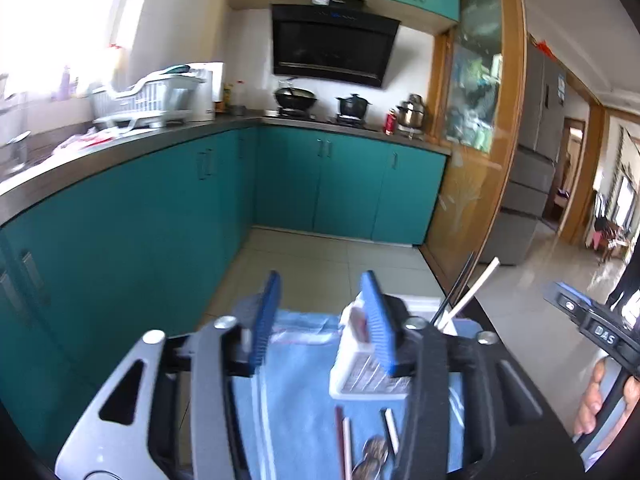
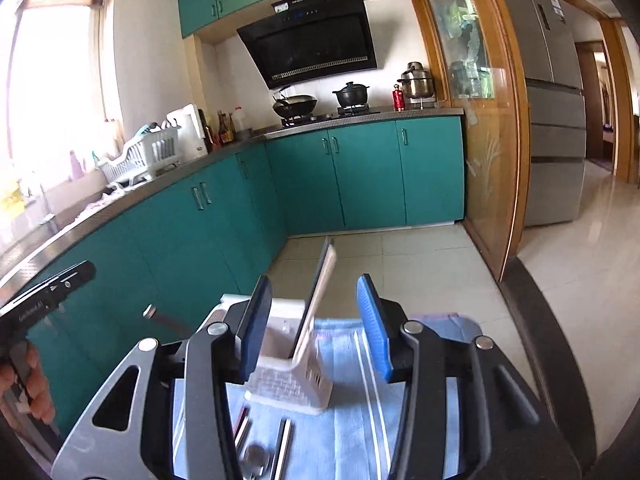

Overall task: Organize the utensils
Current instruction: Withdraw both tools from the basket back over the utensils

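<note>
I am working over a blue cloth [image 1: 304, 432] spread on a dark table [image 1: 532, 396], in a kitchen with teal cabinets [image 2: 360, 172], a grey counter [image 1: 120, 152], a black hood [image 1: 332, 44] and a pale tiled floor [image 2: 420, 256]. My left view is taking in a dish rack [image 1: 144, 100] close by the bright window, and at its right edge my right hand [image 1: 600, 396] on the other tool. My right view is showing what the left misses: bottles [image 2: 224, 128] beside the rack, a steel fridge [image 2: 556, 92], and my left hand [image 2: 28, 384] at its left edge. A white holder [image 2: 292, 380] is standing on the cloth; chopsticks [image 2: 316, 300] are leaning up out of it. Loose chopsticks [image 1: 344, 444] and a blurred spoon [image 1: 374, 460] are lying on the cloth in front of it. My left tongs [image 1: 320, 320] are standing about half open, gripping nothing, with the right pad overlapping the holder in the picture; I cannot tell if it touches. My right tongs [image 2: 316, 324] are likewise half open and empty, the holder and its chopsticks showing between the pads, apart from both.
</note>
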The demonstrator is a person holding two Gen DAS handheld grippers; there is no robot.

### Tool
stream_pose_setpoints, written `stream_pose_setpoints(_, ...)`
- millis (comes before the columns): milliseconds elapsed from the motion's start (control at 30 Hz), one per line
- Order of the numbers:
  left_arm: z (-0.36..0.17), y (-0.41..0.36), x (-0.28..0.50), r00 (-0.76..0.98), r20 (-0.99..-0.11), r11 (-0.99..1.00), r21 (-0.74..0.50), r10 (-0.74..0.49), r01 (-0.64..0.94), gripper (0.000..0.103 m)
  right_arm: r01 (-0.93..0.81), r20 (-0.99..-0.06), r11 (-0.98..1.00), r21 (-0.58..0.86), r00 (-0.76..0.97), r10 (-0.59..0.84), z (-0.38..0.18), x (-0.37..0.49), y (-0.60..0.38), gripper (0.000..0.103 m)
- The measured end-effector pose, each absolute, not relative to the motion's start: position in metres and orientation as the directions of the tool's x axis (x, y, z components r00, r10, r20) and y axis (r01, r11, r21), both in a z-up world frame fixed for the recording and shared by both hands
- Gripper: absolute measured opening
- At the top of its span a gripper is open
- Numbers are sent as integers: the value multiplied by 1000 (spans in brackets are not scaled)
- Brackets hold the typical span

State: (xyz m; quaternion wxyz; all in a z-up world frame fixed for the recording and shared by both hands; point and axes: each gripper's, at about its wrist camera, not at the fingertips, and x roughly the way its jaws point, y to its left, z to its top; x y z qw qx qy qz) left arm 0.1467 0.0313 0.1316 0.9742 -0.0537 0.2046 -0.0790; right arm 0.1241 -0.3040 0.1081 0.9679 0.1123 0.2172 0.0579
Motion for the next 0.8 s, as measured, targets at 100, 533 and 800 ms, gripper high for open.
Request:
stream_pose_setpoints(100,84,57,124,858,-498,985,-165,-124,46,57,-61,-513,963,261,837,192,63,107,-306,45)
stream_pose_setpoints(533,-87,36,114,493,-857,988,-127,-153,87,50,-163,-879,979,122,439,183,-103,109,-194,43)
stream_pose_setpoints(800,-94,20,121,456,-870,981,-147,-189,127,51,-154,-883,980,123,435,179,-105,109,-195,43)
